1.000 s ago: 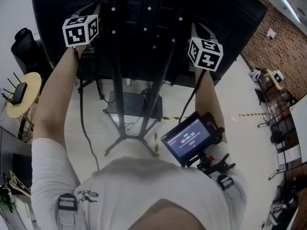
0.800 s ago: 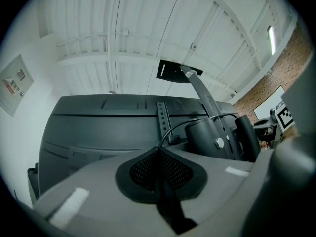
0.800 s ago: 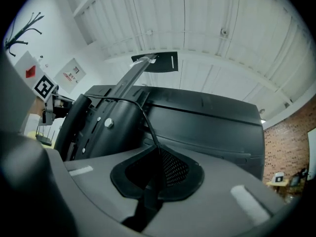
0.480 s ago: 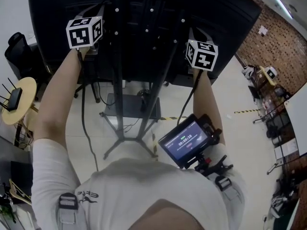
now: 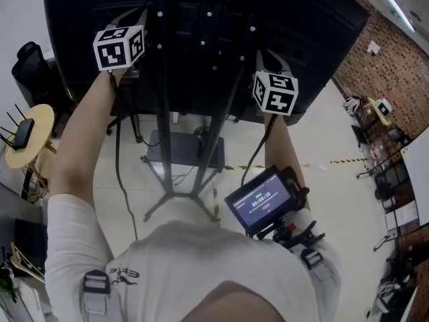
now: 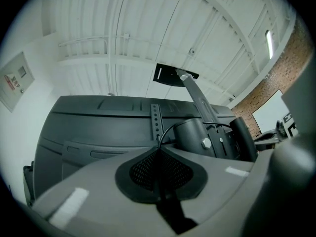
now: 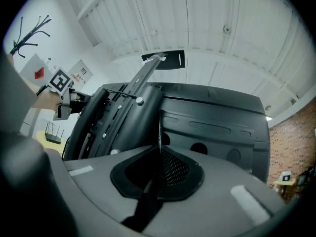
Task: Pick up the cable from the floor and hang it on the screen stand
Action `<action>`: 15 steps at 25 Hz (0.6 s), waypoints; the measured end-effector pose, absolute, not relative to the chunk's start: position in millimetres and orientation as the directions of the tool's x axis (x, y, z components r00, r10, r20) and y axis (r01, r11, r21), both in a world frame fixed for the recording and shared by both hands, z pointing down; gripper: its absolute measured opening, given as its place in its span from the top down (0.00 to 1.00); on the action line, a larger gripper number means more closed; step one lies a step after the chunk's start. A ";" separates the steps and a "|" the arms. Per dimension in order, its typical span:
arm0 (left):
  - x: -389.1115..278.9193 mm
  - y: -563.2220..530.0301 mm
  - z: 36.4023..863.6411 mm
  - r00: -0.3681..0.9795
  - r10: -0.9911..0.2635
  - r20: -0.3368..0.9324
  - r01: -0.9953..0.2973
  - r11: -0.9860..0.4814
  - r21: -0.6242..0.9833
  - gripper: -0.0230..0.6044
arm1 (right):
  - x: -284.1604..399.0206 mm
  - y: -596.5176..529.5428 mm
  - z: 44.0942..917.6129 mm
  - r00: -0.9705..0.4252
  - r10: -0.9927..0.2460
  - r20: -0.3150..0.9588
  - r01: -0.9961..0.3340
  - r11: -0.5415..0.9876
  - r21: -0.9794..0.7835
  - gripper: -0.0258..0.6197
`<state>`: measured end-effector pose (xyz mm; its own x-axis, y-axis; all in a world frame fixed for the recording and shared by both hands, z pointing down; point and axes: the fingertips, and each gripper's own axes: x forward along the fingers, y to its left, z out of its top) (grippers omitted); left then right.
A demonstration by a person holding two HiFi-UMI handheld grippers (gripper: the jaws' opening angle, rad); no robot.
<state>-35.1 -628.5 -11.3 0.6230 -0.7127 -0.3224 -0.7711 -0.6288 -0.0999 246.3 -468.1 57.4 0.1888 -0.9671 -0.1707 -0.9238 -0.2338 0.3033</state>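
Both my grippers are raised against the back of the big black screen (image 5: 301,32). The left gripper (image 5: 119,45) sits left of the stand's pole (image 5: 164,113), the right gripper (image 5: 275,91) to its right. A thin black cable (image 5: 117,159) hangs from the left one down past my arm, and another stretch of cable (image 5: 258,149) drops from the right one. In the left gripper view the left gripper (image 6: 159,149) is shut on the cable (image 6: 165,131), which arcs toward the stand column (image 6: 195,135). The right gripper (image 7: 159,152) is shut on the cable (image 7: 159,130), which rises straight from the jaws beside the column (image 7: 133,122).
The stand's legs (image 5: 174,193) spread on the pale floor, with a dark base shelf (image 5: 184,146) behind them. A round yellow table (image 5: 37,119) with a router and a black chair (image 5: 30,62) stand at the left. A small monitor (image 5: 261,203) is mounted at my chest. A brick wall (image 5: 389,52) runs on the right.
The right gripper has shifted slightly left and lower, closer to the stand. The left gripper has barely moved. Both stay shut on the cable.
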 end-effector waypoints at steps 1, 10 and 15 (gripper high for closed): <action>-35.6 -629.3 -10.5 0.619 -0.714 -0.327 -0.773 -0.627 -0.095 0.94 | 243.6 -469.1 58.5 0.180 -0.968 -0.173 -0.926 -0.226 0.303 0.91; -43.8 -631.3 -2.2 0.596 -0.720 -0.355 -0.786 -0.613 -0.075 0.94 | 234.4 -474.8 62.1 0.139 -0.973 -0.185 -0.934 -0.191 0.303 0.91; -44.3 -620.5 -2.8 0.601 -0.714 -0.358 -0.776 -0.629 -0.049 0.94 | 237.1 -466.5 60.3 0.128 -0.971 -0.201 -0.945 -0.181 0.274 0.90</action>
<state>-44.3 -620.5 -2.8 0.6014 -0.7142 -0.3582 -0.7760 -0.6288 -0.0490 237.1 -466.5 60.3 0.1282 -0.9711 -0.2011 -0.9446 -0.1814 0.2737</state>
